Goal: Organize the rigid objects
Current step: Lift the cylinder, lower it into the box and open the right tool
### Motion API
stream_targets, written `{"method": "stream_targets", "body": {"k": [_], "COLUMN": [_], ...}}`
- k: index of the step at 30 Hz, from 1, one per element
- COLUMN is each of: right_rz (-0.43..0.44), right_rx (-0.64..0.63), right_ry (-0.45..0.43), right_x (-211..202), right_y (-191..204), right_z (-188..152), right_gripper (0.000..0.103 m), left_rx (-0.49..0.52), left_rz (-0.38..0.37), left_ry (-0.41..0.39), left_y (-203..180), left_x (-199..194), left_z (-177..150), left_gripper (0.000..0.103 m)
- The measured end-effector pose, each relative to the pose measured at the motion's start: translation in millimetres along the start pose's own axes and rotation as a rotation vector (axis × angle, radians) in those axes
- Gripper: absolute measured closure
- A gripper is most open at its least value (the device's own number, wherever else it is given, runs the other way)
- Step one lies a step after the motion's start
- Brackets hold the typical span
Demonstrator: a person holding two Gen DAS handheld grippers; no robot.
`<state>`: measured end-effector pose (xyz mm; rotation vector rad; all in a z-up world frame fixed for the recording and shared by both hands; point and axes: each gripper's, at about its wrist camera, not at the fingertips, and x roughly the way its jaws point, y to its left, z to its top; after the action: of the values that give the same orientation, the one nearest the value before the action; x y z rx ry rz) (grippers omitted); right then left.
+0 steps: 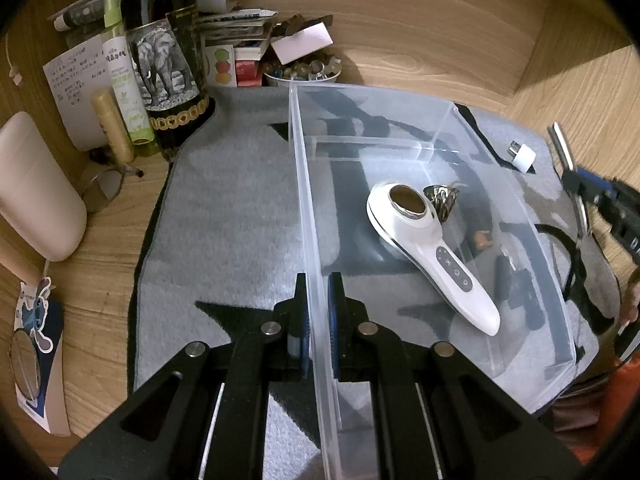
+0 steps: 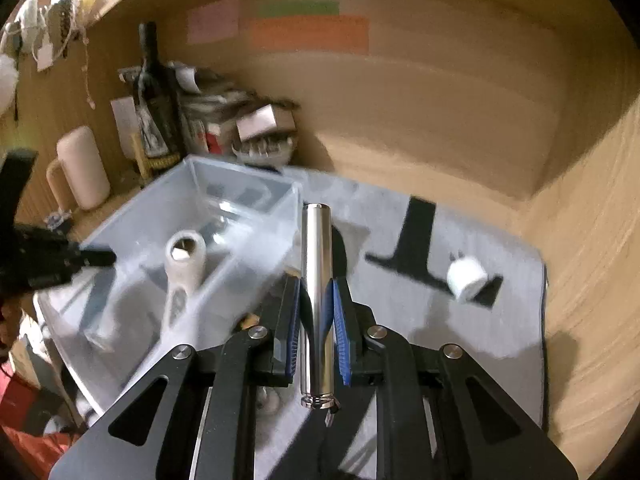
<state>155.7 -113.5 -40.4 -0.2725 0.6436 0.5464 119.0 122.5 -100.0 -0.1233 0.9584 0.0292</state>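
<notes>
A clear plastic bin [image 1: 304, 184] stands on a grey mat [image 1: 224, 216]. My left gripper [image 1: 319, 280] is shut on the bin's left wall. Inside lie a white handheld device [image 1: 424, 248], a small metallic cone [image 1: 440, 198] and small dark items [image 1: 516, 288]. My right gripper [image 2: 316, 284] is shut on a shiny metal cylinder [image 2: 316, 280], held above the mat just right of the bin [image 2: 256, 184]. The right gripper with the cylinder also shows at the right edge of the left wrist view [image 1: 576, 184]. A white plug adapter [image 2: 466, 278] lies on the mat [image 2: 400, 312], also in the left wrist view [image 1: 522, 156].
Against the wooden wall stand a dark wine bottle [image 1: 164, 52], a green spray bottle [image 1: 124, 80], a pale rounded container [image 1: 36, 188], boxes and papers [image 1: 240, 40] and a bowl of marbles [image 1: 302, 70]. A small mirror [image 1: 24, 364] lies at left.
</notes>
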Motion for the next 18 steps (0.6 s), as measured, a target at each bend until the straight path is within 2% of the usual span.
{"method": "stream_targets", "body": {"k": [12,18], "right_rz": [0.063,0.122], "right_rx": [-0.068,-0.100], "right_ry": [-0.132,-0.165], "right_x": [-17,-20], "right_y": [38,59], "right_z": [46,58], "right_gripper": [0.089,0.089], "left_rx": [0.000,0.001], "left_rz": [-0.003,-0.003], "left_ry": [-0.014,-0.014], "left_y": [0,0], "left_x": [-4,-4], "left_z": [1,1], "left_gripper": [0.095,0.095]}}
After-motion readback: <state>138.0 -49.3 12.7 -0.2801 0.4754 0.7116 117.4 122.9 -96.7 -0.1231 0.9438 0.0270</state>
